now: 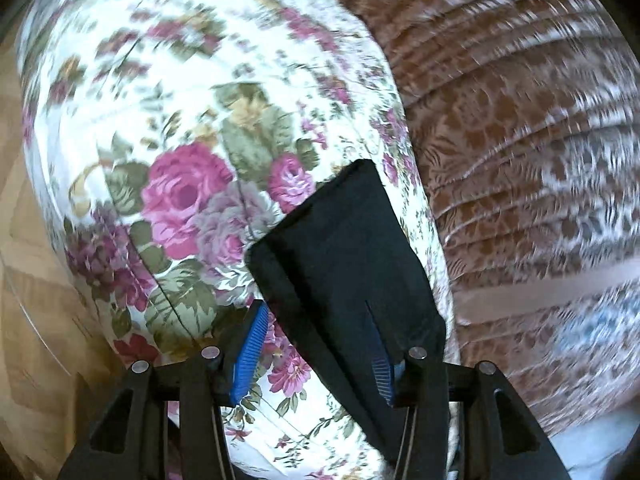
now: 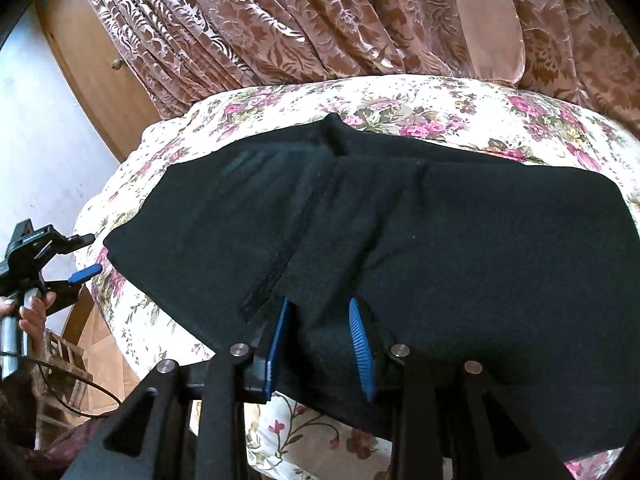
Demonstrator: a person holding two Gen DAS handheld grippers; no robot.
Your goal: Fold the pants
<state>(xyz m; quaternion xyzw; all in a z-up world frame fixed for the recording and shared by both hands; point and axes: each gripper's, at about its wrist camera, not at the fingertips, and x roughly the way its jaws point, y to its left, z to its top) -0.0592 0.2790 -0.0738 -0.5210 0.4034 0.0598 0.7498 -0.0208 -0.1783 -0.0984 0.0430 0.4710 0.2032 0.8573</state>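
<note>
Black pants (image 2: pixel 420 240) lie spread across a floral bedspread (image 2: pixel 400 108). My right gripper (image 2: pixel 320 344) is shut on a bunched fold of the pants at their near edge, and the fabric fills the gap between its blue pads (image 2: pixel 362 356). My left gripper (image 1: pixel 316 356) is open. A corner of the pants (image 1: pixel 344 248) lies on the bed just ahead of it and behind its right finger, while its left pad (image 1: pixel 252 352) is free over the flowers. In the right wrist view the left gripper (image 2: pixel 86 256) stands open just beside the pants' left corner.
A brown patterned curtain (image 2: pixel 300 20) hangs behind the bed. A wooden door (image 2: pixel 92 60) and a pale wall are at the left. A person's hand (image 2: pixel 32 312) holds the left gripper's handle over parquet floor (image 2: pixel 104 352), with a cable trailing there.
</note>
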